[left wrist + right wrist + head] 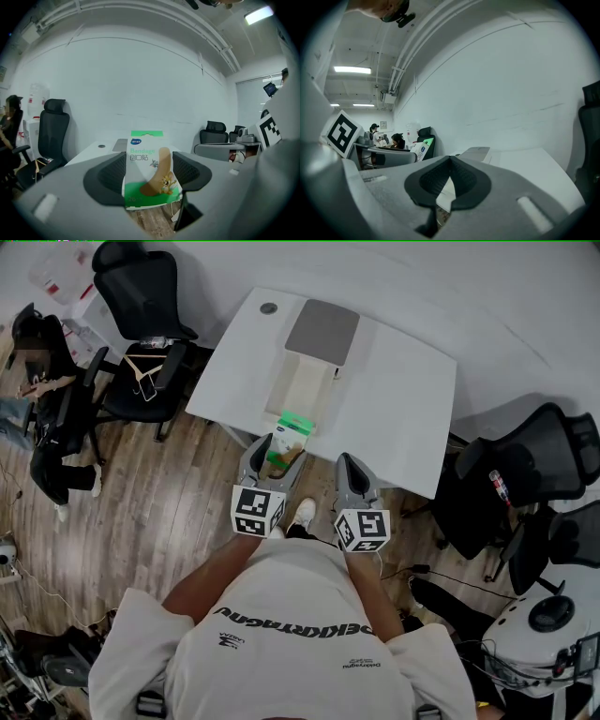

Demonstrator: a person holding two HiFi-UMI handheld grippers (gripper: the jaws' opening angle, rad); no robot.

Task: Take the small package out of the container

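The small package [289,432] is a green and white bandage pack with a cartoon print. It is held upright in my left gripper [278,444], just off the near edge of the white table [403,399]. In the left gripper view the package [149,168] stands between the dark pads [108,176], and the gripper [147,177] is shut on it. The container [302,382] is a long white box with its grey lid [322,331] laid back. My right gripper [351,470] hovers beside the left one. Seen in its own view, the right gripper [449,180] is shut and holds nothing.
Black office chairs stand at the left [141,306] and right [525,465] of the table. A seated person [42,381] is at the far left. Cables and a white device [548,624] lie on the wood floor at the right.
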